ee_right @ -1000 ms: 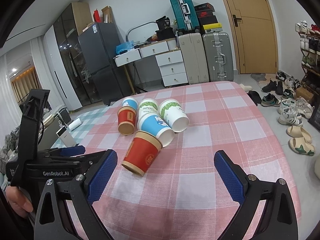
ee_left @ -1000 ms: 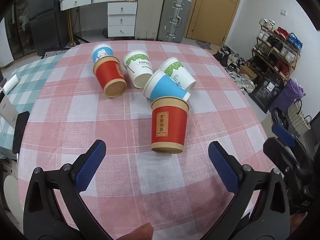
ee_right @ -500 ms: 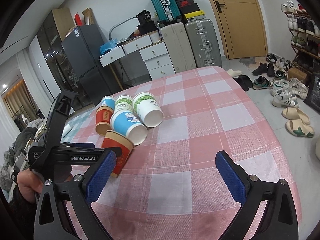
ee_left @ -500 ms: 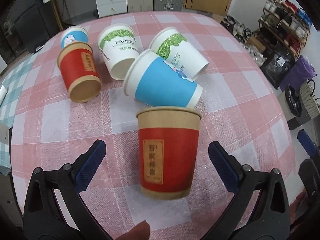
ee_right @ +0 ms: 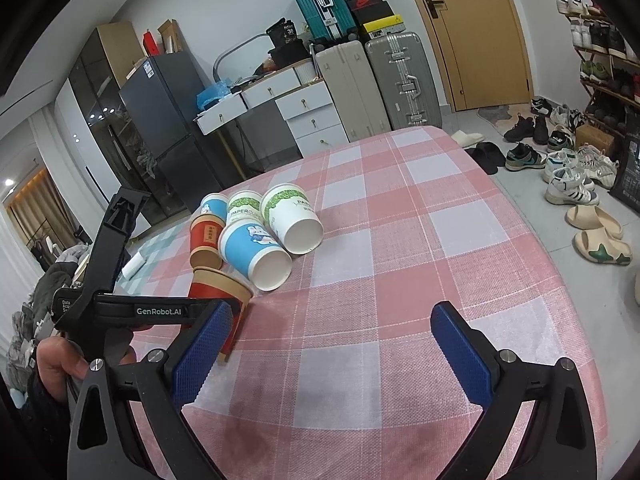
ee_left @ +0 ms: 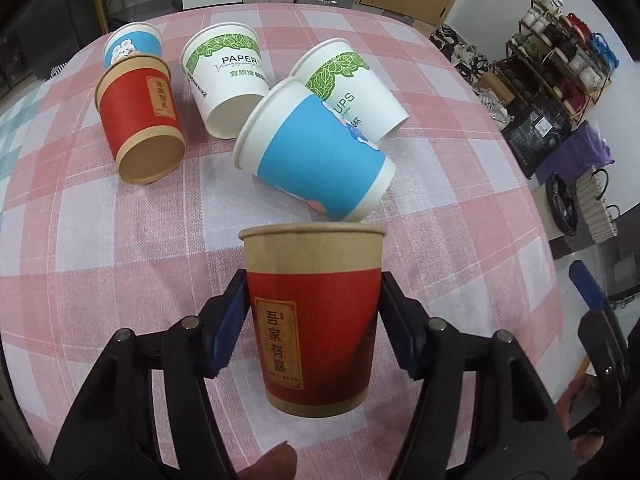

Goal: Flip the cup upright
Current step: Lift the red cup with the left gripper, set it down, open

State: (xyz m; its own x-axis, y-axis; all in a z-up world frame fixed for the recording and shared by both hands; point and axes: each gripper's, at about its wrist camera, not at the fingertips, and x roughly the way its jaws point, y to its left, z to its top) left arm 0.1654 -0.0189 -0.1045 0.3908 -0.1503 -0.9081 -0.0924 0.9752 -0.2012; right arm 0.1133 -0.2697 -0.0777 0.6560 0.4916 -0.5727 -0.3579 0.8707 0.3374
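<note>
A red and brown paper cup [ee_left: 316,316] lies on its side on the pink checked tablecloth, rim pointing away from me. My left gripper [ee_left: 314,308] is shut on it, one blue pad against each side of its body. The cup also shows in the right wrist view [ee_right: 218,292], partly hidden behind the left gripper's arm. My right gripper [ee_right: 328,356] is open and empty above the cloth, to the right of the cup.
Several other cups lie on their sides beyond it: a blue one [ee_left: 320,164], two white and green ones [ee_left: 230,80] [ee_left: 352,84], a red one [ee_left: 140,116] and a small blue one [ee_left: 132,46]. The table edge [ee_left: 536,216] drops off at right.
My left gripper has moved forward around the red cup and closed on it. The right gripper has stayed open and shifted only slightly.
</note>
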